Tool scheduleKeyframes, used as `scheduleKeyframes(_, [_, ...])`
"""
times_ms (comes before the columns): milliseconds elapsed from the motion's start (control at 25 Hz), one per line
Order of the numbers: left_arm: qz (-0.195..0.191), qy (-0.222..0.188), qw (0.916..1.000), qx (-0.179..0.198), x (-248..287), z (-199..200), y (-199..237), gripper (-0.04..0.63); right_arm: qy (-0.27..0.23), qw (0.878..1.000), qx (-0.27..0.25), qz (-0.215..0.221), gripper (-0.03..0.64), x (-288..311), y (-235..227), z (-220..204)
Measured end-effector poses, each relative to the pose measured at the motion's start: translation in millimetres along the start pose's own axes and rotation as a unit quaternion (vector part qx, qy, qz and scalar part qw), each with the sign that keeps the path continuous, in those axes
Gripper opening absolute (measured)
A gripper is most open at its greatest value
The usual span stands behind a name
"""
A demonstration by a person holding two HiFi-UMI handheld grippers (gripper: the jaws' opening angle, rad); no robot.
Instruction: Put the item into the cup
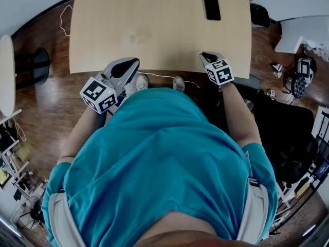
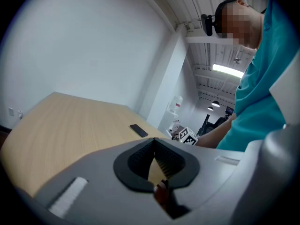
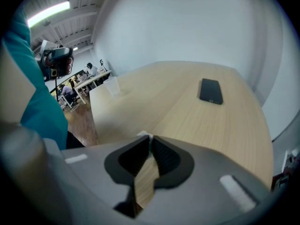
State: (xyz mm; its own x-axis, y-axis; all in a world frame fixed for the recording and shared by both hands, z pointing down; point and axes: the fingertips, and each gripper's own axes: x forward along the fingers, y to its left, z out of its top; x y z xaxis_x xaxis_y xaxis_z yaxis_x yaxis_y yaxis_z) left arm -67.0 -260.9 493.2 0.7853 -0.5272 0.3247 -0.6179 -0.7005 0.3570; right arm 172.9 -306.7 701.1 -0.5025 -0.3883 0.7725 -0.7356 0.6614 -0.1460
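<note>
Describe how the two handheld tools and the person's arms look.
The left tool and right tool match: grey plastic shells, black ribbed pads, each with a white cube bearing black square markers. No cables show. The person wears a teal short-sleeved shirt.

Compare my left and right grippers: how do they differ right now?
The right gripper has its jaws closed on what looks like a small white item at their tips; the left gripper has its jaws shut on nothing. The right gripper tips steeply down, while the left gripper lies flatter. Both sit at the near edge of the table, short of the cup and the phone.
</note>
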Motion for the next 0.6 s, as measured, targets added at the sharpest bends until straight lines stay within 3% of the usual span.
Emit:
scheduleKeyframes(320, [0.016, -0.019, 0.9997, 0.005, -7, 4, 15, 0.005, -0.056, 0.998, -0.035, 0.020, 0.029, -21, 19, 64])
scheduleKeyframes(600, [0.051, -0.045, 0.9977, -0.004, -32, 7, 42, 0.005, -0.103, 0.988, -0.099, 0.062, 0.029, -23, 69, 148])
